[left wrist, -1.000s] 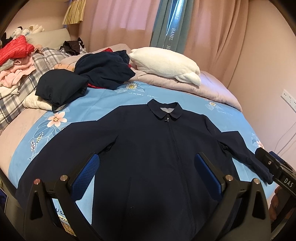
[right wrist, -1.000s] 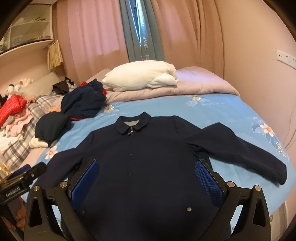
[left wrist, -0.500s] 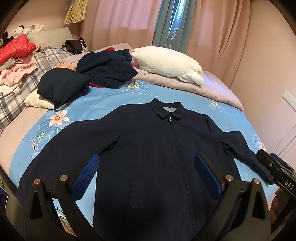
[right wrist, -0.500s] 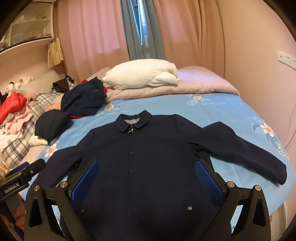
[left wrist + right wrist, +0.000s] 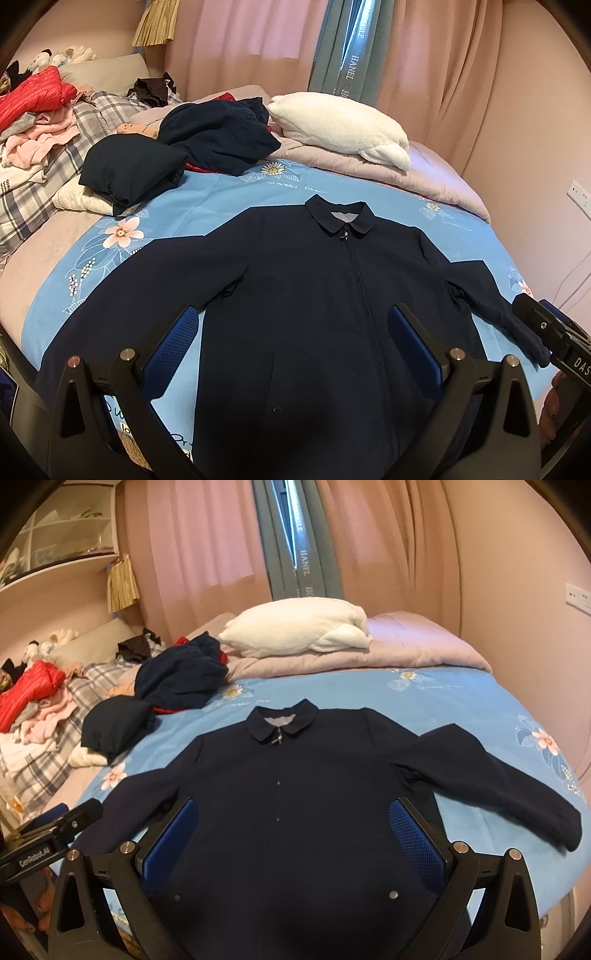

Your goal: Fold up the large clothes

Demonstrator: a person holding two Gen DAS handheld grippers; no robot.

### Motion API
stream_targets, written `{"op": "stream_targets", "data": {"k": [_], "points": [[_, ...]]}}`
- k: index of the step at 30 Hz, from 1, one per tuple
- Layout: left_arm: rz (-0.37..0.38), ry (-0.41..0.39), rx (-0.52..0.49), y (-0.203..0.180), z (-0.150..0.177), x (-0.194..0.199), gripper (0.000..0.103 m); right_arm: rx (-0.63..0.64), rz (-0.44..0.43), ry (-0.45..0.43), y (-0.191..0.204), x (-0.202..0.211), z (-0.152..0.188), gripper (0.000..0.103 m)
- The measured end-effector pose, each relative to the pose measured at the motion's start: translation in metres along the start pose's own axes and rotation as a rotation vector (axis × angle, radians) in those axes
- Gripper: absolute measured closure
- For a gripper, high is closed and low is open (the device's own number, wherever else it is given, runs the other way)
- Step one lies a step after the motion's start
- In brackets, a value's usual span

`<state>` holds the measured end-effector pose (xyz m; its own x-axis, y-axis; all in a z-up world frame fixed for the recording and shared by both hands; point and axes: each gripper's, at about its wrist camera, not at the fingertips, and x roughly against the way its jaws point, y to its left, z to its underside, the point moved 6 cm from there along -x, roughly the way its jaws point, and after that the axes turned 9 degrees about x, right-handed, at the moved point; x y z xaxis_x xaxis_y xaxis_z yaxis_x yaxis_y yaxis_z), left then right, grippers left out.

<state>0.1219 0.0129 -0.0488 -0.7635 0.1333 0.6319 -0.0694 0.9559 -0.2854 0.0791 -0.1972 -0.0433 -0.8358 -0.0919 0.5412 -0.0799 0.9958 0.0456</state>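
1. Two grippers, the left gripper [image 5: 293,343] and the right gripper [image 5: 293,836], hover with jaws spread wide, holding nothing.
2. The navy zip jacket [image 5: 314,295] lies flat, front up, on the blue floral sheet [image 5: 221,192], collar toward 12 o'clock, sleeves spread toward 8 and 4 o'clock.
3. A white pillow [image 5: 340,129] sits beyond at 12 o'clock; dark folded clothes [image 5: 129,170] at 10 o'clock.

Both wrist cameras look forward from the foot of the bed, tilted down over spread blue pads, fairly near the navy jacket [image 5: 314,295]. The left wrist view faces about 1 o'clock; the right wrist view faces about 11. Both share the jacket [image 5: 314,794] and white pillow [image 5: 340,129].
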Motion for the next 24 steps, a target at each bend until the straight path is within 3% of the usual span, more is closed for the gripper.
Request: {"op": "stream_targets", "data": {"k": [8, 13, 18, 20, 24], "points": [[0.003, 0.018, -0.002, -0.001, 0.004, -0.005, 0.001, -0.061, -0.021, 0.000, -0.010, -0.001, 0.001, 0.001], [-0.002, 0.066, 0.002, -0.002, 0.012, -0.024, 0.001, -0.141, 0.038, -0.031, -0.042, 0.003, -0.004, 0.001], [0.014, 0.120, 0.013, 0.002, 0.027, -0.056, 0.001, -0.296, 0.155, -0.042, -0.112, 0.007, 0.003, 0.001], [-0.018, 0.145, 0.011, 0.009, 0.036, -0.073, 0.001, -0.359, 0.281, -0.037, -0.153, 0.012, 0.016, 0.001], [-0.067, 0.230, 0.046, 0.029, 0.060, -0.111, 0.004, -0.505, 0.446, 0.003, -0.221, 0.019, 0.059, 0.001]]}}
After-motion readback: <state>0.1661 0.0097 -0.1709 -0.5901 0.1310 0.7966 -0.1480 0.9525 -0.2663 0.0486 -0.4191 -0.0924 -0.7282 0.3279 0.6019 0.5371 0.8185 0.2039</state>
